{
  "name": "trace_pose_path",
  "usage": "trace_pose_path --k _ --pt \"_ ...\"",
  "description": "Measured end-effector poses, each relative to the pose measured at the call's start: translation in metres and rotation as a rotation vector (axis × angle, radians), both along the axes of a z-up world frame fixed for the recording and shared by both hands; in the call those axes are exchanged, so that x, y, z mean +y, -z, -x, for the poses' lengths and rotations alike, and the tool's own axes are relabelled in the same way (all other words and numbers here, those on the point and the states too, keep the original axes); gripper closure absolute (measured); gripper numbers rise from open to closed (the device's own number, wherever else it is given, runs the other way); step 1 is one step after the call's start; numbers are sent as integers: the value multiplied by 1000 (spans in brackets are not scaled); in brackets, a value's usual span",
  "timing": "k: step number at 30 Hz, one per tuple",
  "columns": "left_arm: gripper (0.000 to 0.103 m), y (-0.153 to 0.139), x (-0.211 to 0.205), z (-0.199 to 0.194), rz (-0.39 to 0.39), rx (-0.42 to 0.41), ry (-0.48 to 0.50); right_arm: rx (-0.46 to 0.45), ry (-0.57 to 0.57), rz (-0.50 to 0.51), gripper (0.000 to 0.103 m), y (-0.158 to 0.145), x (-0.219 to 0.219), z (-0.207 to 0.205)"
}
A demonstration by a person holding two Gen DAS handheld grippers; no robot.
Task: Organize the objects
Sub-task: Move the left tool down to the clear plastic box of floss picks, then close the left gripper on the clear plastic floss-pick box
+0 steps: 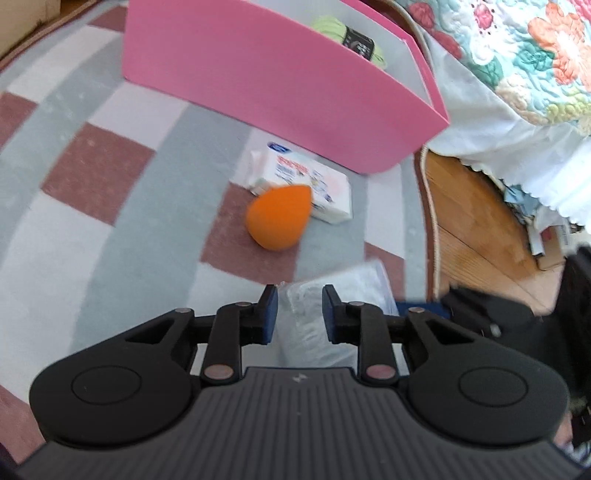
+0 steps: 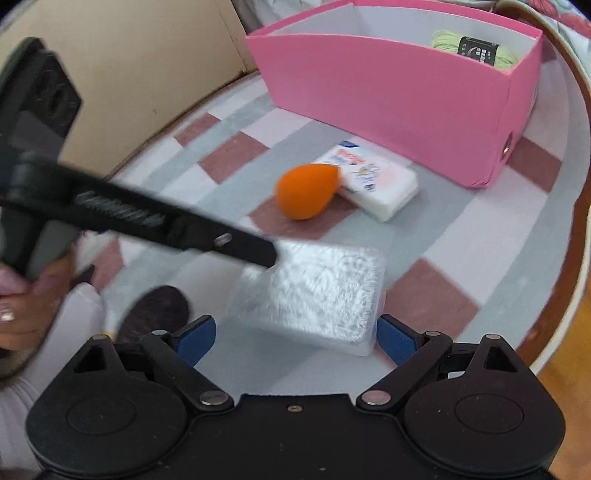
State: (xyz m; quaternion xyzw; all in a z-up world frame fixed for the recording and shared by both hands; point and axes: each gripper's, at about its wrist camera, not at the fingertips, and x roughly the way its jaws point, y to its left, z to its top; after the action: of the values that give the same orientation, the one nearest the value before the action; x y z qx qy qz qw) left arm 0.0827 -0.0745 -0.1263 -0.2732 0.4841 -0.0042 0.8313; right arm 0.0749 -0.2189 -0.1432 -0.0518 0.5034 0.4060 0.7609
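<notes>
A clear plastic packet (image 1: 317,314) of white fluffy contents lies on the checkered rug, and my left gripper (image 1: 300,295) is shut on its edge. In the right wrist view the left gripper (image 2: 269,256) reaches in from the left and pinches the packet (image 2: 317,291) at its far left corner. My right gripper (image 2: 295,325) stands open, its blue pads wide on either side of the packet's near end without pressing on it. Beyond lie an orange teardrop sponge (image 1: 279,216) (image 2: 306,192) and a white tissue pack (image 1: 317,188) (image 2: 376,184), touching. A pink box (image 1: 277,81) (image 2: 388,92) behind them holds a green yarn skein (image 1: 332,27) (image 2: 447,40).
The rug (image 1: 92,166) ends at bare wooden floor (image 1: 472,221) on the right, under a floral quilt (image 1: 517,55) hanging from a bed. A beige panel (image 2: 129,74) borders the rug's far left. A person's hand (image 2: 22,306) holds the left gripper; a dark rounded thing (image 2: 155,310) lies near it.
</notes>
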Motion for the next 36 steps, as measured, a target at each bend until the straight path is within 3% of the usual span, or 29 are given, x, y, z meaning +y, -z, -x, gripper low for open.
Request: trace_pose_path --k 4,6,8,11,14,17,21,26,29,33,36 --pt "78 0 6 3 6 12 -1 20 119 -50 7 0 3 18" --pt "76 -2 5 6 -20 18 16 -14 172 -62 11 -1 5 27" --pt "74 -3 1 10 -53 11 50 -52 205 -46 22 -1 8 35" --pt "69 -2 1 14 -49 15 47 -113 235 -6 29 0 13 43" --pt "61 -2 2 14 -51 35 42 -130 251 -8 41 -2 13 45" --pt "59 -2 2 15 -54 54 50 -151 230 25 47 -2 18 50" --pt "61 0 4 17 -44 39 45 -220 200 66 46 0 24 57" --pt "63 1 7 17 -29 34 41 -333 160 123 27 4 30 62" --pt "63 3 9 18 -8 36 32 -341 133 156 26 13 34 58" --pt "61 6 14 17 25 43 22 -326 125 124 27 17 34 56" --pt "61 5 9 19 3 10 52 -300 156 112 31 15 37 57"
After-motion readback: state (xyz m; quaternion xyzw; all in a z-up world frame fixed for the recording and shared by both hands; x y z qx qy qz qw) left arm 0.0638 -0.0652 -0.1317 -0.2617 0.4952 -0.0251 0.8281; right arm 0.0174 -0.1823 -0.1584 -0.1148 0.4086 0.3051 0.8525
